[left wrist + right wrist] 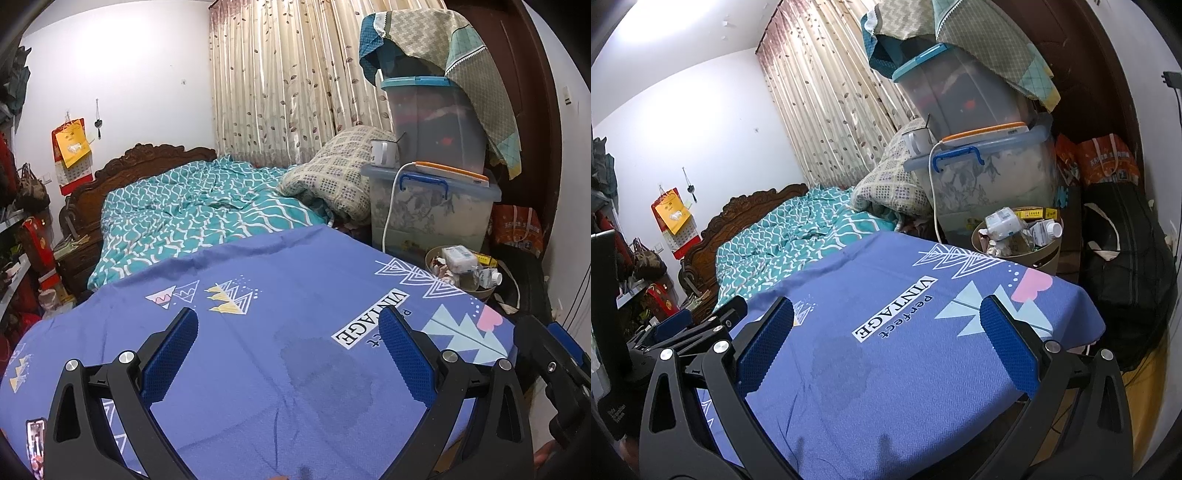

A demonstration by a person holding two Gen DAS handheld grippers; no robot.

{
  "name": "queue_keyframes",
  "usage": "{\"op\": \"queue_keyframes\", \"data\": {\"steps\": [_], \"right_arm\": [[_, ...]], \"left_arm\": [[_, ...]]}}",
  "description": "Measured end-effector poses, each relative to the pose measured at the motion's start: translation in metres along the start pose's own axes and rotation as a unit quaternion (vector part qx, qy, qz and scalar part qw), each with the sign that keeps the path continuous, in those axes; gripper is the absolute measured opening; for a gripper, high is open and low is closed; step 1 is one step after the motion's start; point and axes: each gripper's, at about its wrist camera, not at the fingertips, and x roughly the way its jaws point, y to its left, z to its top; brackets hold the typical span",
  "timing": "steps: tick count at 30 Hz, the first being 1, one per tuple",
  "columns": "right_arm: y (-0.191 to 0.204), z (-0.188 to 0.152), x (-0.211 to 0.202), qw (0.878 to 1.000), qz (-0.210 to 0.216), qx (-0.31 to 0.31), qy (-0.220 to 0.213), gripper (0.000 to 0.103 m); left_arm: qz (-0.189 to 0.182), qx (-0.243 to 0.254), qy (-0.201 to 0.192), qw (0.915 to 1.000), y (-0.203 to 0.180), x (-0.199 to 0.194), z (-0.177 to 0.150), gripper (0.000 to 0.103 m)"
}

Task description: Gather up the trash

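Trash is seen heaped in a round waste bin (1049, 254) at the far right corner of the blue printed sheet (886, 369), below the stacked plastic storage boxes (990, 177); a white bottle (1047, 229), yellow cartons (1034, 213) and crumpled paper (993, 247) are visible in it. Going left to right, the left gripper (288, 343) is held over the sheet with jaws wide apart and nothing between them. A darker damp-looking patch (325, 373) lies between them. The right gripper (886, 332) is likewise held with jaws spread and empty, well apart from the bin.
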Motion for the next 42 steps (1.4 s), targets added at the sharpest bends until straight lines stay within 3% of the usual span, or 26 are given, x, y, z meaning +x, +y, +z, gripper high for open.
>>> {"op": "queue_keyframes", "data": {"steps": [21, 42], "right_arm": [[-0.005, -0.009, -0.004, 1.0, -0.002, 0.01, 0.0, 0.1], [-0.008, -0.007, -0.01, 1.0, -0.004, 0.027, 0.003, 0.1]], "left_arm": [[0.034, 0.013, 0.008, 0.9993, -0.008, 0.001, -0.002, 0.094], [0.041, 0.042, 0.01, 0.9982, -0.023, 0.003, -0.001, 0.094]]}}
